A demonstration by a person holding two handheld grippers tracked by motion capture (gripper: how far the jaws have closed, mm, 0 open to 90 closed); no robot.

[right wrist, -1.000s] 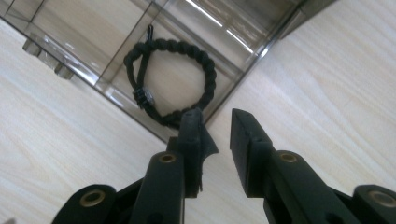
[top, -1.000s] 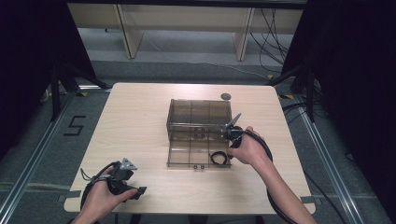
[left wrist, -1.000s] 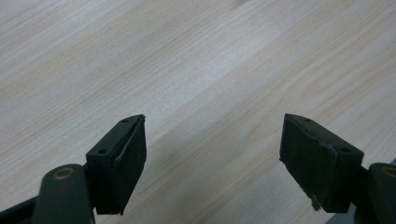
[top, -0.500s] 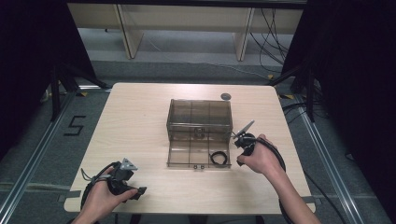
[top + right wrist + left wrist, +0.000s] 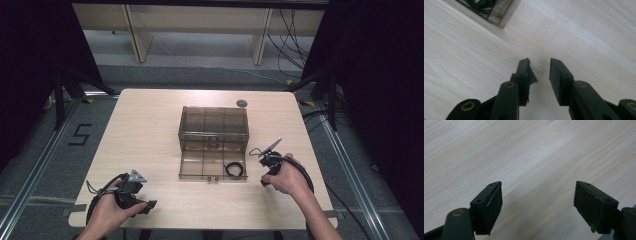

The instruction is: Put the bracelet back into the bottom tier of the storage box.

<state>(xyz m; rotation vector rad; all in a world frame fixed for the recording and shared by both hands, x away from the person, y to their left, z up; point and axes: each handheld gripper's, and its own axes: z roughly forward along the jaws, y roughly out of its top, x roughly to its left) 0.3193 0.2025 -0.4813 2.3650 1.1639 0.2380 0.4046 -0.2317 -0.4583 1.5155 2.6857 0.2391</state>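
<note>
The tabletop has loads of free room around the open clear box in the middle, with a black coiled cable in its tray. Right tool sits beside it, jaws slightly apart, empty. Left tool idles near the front edge, wide open, empty.

A pale wood-grain table stands at the frame's centre on grey carpet lit brightly from above, with black curtains down both sides, light wooden shelving along the top edge, loose cables at upper right, and a black "5" marked at left.
</note>
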